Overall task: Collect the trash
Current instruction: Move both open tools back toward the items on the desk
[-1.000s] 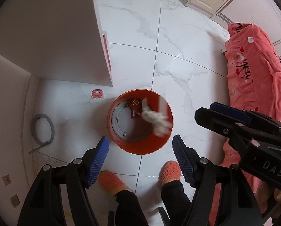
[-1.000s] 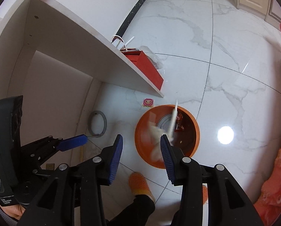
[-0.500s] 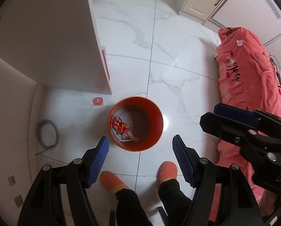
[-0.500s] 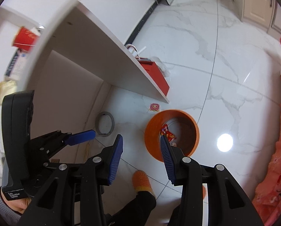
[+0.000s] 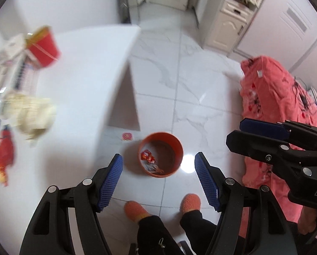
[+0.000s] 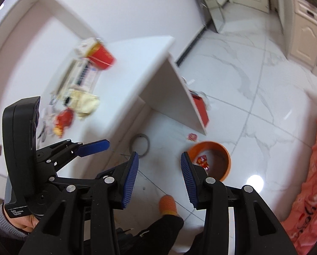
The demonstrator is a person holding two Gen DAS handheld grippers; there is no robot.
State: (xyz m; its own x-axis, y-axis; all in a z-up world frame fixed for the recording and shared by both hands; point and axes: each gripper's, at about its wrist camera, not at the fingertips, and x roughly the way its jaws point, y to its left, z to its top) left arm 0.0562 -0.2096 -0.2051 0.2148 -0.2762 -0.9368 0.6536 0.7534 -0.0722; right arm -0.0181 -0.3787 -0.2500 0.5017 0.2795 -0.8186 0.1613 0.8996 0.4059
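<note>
Both wrist cameras sit high above the floor, looking down along their own parted fingers. The left wrist view faces the orange bin between its fingers, the white desk at left; the right wrist view faces further left across the desk, the bin low right. Shared: bin, desk, marble floor, pink fabric.

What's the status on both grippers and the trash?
Left gripper open, empty. Right gripper open, empty. Orange bin on the floor holds a red wrapper; crumpled tissue and red wrapper on desk uncollected. Nothing blocking.
</note>
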